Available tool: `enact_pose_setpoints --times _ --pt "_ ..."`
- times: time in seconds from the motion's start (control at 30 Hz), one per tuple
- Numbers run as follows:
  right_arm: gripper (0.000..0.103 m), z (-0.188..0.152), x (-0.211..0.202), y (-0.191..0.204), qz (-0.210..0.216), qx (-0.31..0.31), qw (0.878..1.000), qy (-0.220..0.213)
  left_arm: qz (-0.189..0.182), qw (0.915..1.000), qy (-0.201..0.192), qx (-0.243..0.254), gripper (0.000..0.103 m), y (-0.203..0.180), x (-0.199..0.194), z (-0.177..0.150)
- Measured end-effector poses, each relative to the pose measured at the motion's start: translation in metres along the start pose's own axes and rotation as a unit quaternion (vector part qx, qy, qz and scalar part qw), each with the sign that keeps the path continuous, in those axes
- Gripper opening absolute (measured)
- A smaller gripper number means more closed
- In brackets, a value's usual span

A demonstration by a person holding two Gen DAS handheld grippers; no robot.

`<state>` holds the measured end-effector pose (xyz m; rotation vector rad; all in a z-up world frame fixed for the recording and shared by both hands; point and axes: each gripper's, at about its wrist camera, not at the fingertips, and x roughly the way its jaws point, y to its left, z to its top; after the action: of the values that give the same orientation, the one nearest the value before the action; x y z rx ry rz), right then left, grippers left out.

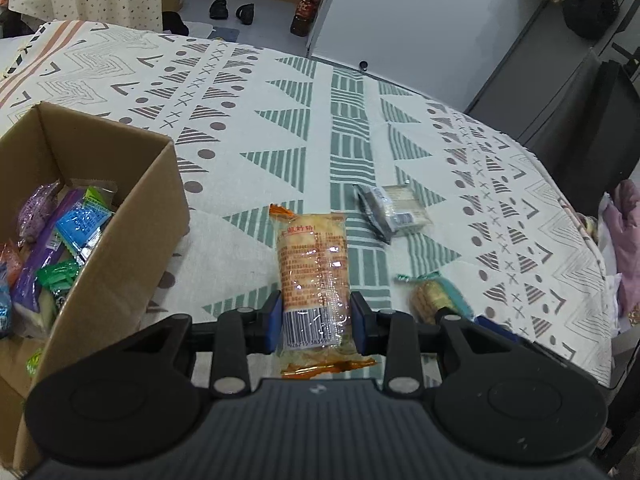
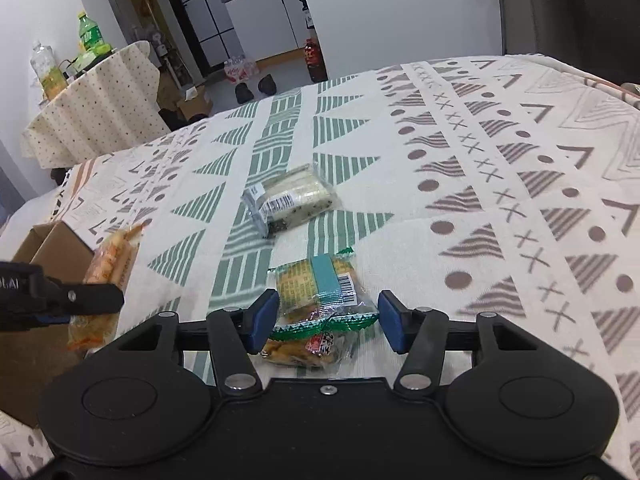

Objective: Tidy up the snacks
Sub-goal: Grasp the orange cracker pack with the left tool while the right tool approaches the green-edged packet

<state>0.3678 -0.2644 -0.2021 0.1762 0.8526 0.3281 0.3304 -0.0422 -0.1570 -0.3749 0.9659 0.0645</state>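
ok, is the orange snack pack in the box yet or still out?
Out. The left gripper holds the orange pack between its pads over the cloth, beside the box, not inside it.

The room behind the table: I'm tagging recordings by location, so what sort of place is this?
Most likely a lived-in home, perhaps a dining area. A patterned tablecloth covers the work table, slippers lie on the floor, and a side table under a dotted cloth holds drink bottles.

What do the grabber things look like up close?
Both are black plastic. The left gripper and right gripper each have two blue finger pads, black link bars with silver screws, and two round discs on a ribbed body. No hands or sleeves show.
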Motion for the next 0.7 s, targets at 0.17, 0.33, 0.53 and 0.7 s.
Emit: enact_pose_setpoints --times 0.17,0.33,0.53,0.7 --pt "0.053 -0.003 -0.013 0.003 -0.018 -0.01 1.0 0.013 -0.012 0.9999 -0.002 0.002 0.034 -0.004 -0.013 -0.008" --pt "0.054 -0.012 -0.026 -0.005 -0.035 0.009 0.999 0.026 -0.014 0.9999 0.0 -0.001 0.034 -0.002 -0.019 -0.016" --pt "0.062 -0.015 -0.023 -0.005 -0.042 0.018 0.998 0.035 -0.014 0.9998 0.011 -0.002 0.034 0.002 -0.017 -0.025" --pt "0.062 -0.013 -0.01 -0.005 -0.047 0.014 0.998 0.036 -0.014 0.9997 0.018 -0.007 0.034 0.006 -0.011 -0.024"
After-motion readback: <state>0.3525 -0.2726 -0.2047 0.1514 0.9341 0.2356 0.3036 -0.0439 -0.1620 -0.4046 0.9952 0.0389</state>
